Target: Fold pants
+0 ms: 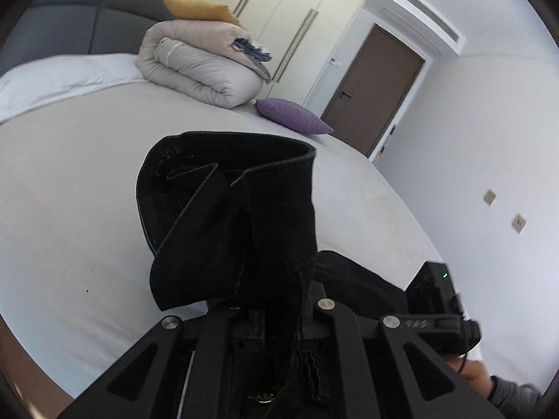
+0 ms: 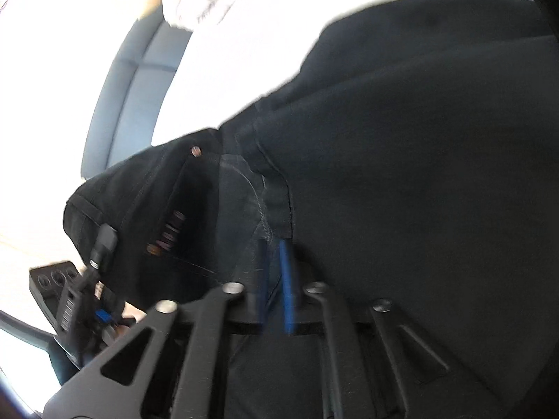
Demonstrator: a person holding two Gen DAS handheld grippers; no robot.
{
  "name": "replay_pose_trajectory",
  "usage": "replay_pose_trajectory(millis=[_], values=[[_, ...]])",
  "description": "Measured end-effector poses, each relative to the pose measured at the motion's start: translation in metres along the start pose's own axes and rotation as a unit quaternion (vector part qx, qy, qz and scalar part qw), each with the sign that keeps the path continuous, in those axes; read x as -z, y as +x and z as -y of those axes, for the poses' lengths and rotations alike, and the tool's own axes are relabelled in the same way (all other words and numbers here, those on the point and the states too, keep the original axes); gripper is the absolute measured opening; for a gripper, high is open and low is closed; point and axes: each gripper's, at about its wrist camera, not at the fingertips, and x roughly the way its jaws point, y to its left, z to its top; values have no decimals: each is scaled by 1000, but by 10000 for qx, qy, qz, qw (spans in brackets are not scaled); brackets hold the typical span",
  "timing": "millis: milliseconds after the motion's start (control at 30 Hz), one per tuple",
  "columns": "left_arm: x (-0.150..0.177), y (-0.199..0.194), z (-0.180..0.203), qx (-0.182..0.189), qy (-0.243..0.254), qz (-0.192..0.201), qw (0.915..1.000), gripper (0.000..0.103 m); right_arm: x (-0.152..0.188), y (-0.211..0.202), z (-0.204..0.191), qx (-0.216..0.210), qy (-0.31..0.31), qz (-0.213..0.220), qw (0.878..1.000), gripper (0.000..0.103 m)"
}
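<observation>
The black pants (image 1: 230,216) hang bunched over my left gripper (image 1: 269,317), which is shut on the waistband; its fingers are hidden under the cloth. The open waistband curls up above the white bed (image 1: 77,188). In the right wrist view the pants (image 2: 401,174) fill most of the frame. My right gripper (image 2: 274,269) is shut on the cloth near a seam, with its blue fingers (image 2: 288,286) close together. The other gripper's body shows at the left wrist view's lower right (image 1: 436,300) and at the right wrist view's lower left (image 2: 70,300).
A rolled beige duvet (image 1: 199,66) with a yellow pillow (image 1: 199,8) on top and a purple cushion (image 1: 293,115) lie at the far side of the bed. A grey headboard (image 1: 87,17), white wardrobes (image 1: 290,17) and a brown door (image 1: 370,83) stand behind.
</observation>
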Motion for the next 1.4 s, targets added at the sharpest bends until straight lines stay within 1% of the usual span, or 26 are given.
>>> replay_pose_trajectory(millis=[33, 67, 133, 200, 300, 400, 433, 500, 533, 567, 600, 633, 700, 767, 800, 833, 900, 933, 1000, 1067, 1100, 1167, 1267, 1400], values=[[1, 3, 17, -52, 297, -52, 9995, 10, 2, -15, 2, -278, 78, 186, 9994, 58], [4, 7, 32, -81, 557, -103, 9984, 10, 5, -34, 5, -552, 184, 443, 9973, 66], [14, 17, 65, -99, 1094, -231, 9937, 10, 9, -70, 15, -792, 310, 885, 9924, 78], [29, 28, 97, -105, 1639, -377, 9857, 10, 11, -95, 27, -937, 459, 1076, 9887, 79], [64, 43, 139, -22, 2428, -665, 9678, 10, 16, -114, 53, -1419, 926, 978, 9807, 79], [109, 62, 170, -121, 3206, -1046, 9413, 10, 24, -116, 64, -1624, 1057, 924, 9767, 79], [120, 66, 174, -195, 3382, -1096, 9345, 10, 25, -119, 68, -1620, 1089, 899, 9766, 79], [138, 66, 183, -465, 3838, -1013, 9167, 12, 27, -122, 73, -1571, 1095, 870, 9776, 79], [144, 66, 188, -573, 4049, -946, 9077, 12, 24, -124, 72, -1468, 1041, 817, 9803, 79], [148, 64, 189, -662, 4213, -888, 9001, 12, 20, -126, 68, -1271, 938, 742, 9847, 79], [149, 64, 191, -710, 4313, -855, 8953, 12, 18, -125, 63, -1111, 834, 677, 9880, 79], [150, 64, 192, -735, 4354, -830, 8934, 12, 16, -122, 57, -893, 688, 593, 9918, 79], [151, 64, 193, -752, 4380, -798, 8922, 12, 15, -113, 52, -647, 556, 497, 9951, 79], [154, 64, 194, -785, 4454, -775, 8885, 12, 10, -105, 49, -454, 445, 409, 9971, 67], [154, 65, 194, -797, 4486, -765, 8869, 12, 14, -101, 51, -327, 423, 357, 9979, 54], [155, 64, 192, -796, 4499, -756, 8863, 12, 16, -95, 53, -234, 436, 313, 9983, 38], [166, 57, 192, -767, 4485, -778, 8871, 12, 18, -87, 61, -59, 537, 312, 9981, 19], [168, 56, 192, -748, 4483, -791, 8872, 12, 21, -87, 66, -97, 593, 343, 9976, 15], [169, 56, 194, -714, 4495, -799, 8868, 12, 25, -85, 70, -25, 532, 430, 9977, 14], [168, 55, 197, -673, 4523, -788, 8858, 12, 26, -85, 63, 184, 326, 527, 9979, 13], [166, 56, 198, -637, 4516, -779, 8865, 12, 26, -89, 60, 222, 259, 578, 9977, 13], [163, 56, 202, -564, 4509, -768, 8875, 12, 25, -96, 58, 257, 197, 669, 9972, 13], [163, 55, 212, -443, 4548, -741, 8864, 12, 25, -110, 59, 309, 127, 780, 9964, 13], [167, 55, 225, -276, 4623, -761, 8830, 12, 28, -126, 67, 341, 155, 887, 9954, 13]])
